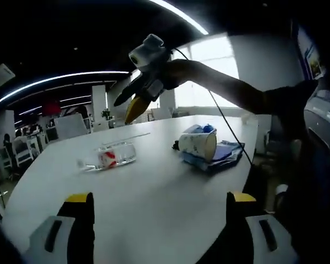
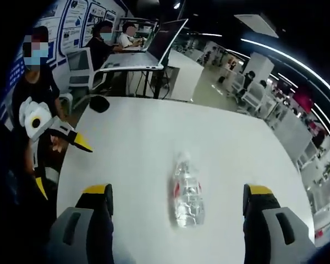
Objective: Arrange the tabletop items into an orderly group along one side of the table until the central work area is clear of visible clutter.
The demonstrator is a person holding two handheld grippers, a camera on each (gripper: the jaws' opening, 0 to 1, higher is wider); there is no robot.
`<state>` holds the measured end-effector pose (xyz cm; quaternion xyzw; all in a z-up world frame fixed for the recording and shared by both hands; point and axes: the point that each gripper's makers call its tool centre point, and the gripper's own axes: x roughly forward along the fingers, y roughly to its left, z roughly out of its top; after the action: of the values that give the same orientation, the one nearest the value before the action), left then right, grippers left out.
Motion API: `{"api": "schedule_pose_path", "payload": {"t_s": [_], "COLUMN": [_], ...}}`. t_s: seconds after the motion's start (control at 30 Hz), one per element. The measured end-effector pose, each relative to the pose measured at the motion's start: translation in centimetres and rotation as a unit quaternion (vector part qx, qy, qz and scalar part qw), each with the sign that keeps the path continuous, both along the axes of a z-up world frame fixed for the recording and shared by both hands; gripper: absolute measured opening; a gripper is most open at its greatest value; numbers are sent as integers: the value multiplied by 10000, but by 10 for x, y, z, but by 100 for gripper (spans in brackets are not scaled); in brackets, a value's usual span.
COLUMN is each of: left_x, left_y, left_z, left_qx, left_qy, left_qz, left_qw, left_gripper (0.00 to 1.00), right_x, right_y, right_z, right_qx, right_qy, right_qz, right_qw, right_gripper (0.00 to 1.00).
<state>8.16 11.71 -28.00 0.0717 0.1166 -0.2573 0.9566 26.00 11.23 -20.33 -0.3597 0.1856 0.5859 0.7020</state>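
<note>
A clear plastic bottle [image 1: 113, 157] with a red label lies on its side on the white table [image 1: 154, 203]. To its right a white cup with blue print [image 1: 199, 144] lies tipped on a blue folded item [image 1: 225, 155]. My left gripper [image 1: 160, 201] is open, low over the near table edge, nothing between its jaws. My right gripper [image 1: 125, 110], held by a hand, hovers above the far side of the table. In the right gripper view the bottle [image 2: 187, 192] lies just ahead of my open right gripper [image 2: 177, 192]. The left gripper [image 2: 63, 168] stands open at the table's left edge.
A small black object [image 2: 99, 103] sits at the far left corner of the table. Beyond it, people sit at a desk with an open laptop [image 2: 168, 36]. A cable [image 1: 225, 121] trails from the right gripper past the cup. White chairs [image 1: 22, 151] stand around.
</note>
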Motion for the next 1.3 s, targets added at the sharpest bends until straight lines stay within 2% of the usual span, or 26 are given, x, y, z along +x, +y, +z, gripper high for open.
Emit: {"api": "schedule_pose_path", "payload": {"t_s": [0.57, 0.7, 0.97, 1.0, 1.3], "left_x": [-6, -9, -11, -11, -14], "left_y": [-6, -11, -11, -8, -3], "left_z": [-10, -14, -13, -14, -13], "left_qx": [-59, -16, -63, -55, -72], "left_qy": [125, 164, 127, 151, 138], "left_qz": [-292, -406, -434, -411, -394], "left_qw": [9995, 9990, 9990, 9990, 9991], "left_gripper": [100, 100, 100, 100, 100], "right_x": [14, 24, 33, 36, 43], "right_y": [13, 20, 37, 42, 62], "right_z": [-14, -23, -36, -39, -50], "right_qx": [-121, -342, -679, -799, -879], "right_qy": [106, 86, 40, -49, -9], "right_qz": [-80, -104, -38, -24, 7], "right_qw": [9998, 9993, 9977, 9968, 9961], "right_gripper": [96, 95, 86, 85, 79]}}
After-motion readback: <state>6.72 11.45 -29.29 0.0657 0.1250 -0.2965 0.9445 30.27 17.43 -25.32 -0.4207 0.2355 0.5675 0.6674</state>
